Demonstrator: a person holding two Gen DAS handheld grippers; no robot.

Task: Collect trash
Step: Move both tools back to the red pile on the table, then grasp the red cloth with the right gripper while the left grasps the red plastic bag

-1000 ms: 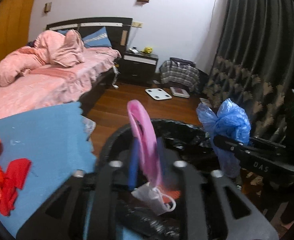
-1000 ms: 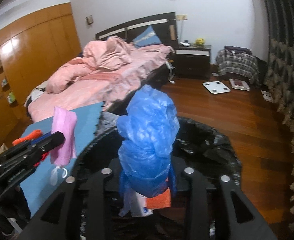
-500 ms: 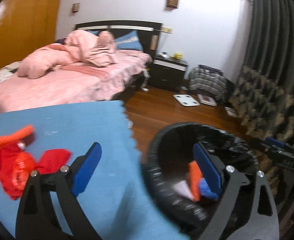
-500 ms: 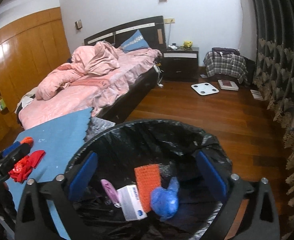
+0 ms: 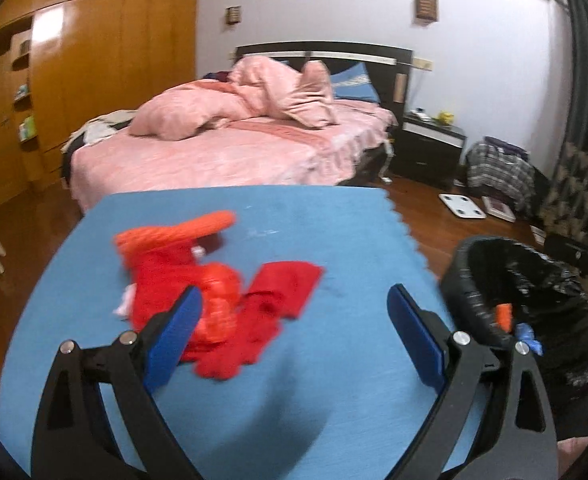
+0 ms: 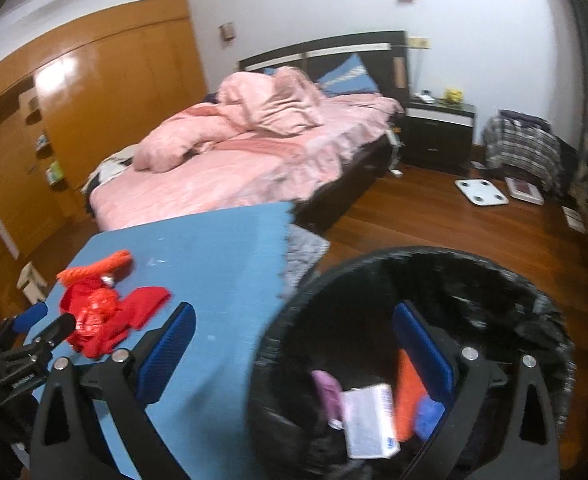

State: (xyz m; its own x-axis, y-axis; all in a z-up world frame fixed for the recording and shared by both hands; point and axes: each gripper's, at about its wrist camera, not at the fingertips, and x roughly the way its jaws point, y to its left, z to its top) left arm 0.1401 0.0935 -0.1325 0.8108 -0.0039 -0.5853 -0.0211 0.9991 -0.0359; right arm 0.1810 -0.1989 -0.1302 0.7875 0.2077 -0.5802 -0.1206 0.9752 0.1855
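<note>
On the blue-covered bench (image 5: 334, 420), crumpled red plastic trash (image 5: 218, 308) looks light, soft; pinch its bunched middle. Both the left hand-held gripper (image 5: 292, 328) and the right hand-held gripper (image 6: 294, 344) gape empty.

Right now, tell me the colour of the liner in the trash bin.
Black; the bin liner shows best in the right wrist view.

Blurred throughout by motion. Red heap (image 5: 222, 308) partly hidden behind left pad (image 5: 174, 336) (separate pieces indistinguishable). Bin (image 6: 374, 272) contents smeared; box (image 6: 370, 420) print unreadable. Bin (image 5: 474, 280) base cut off at frame edge in left view.
</note>
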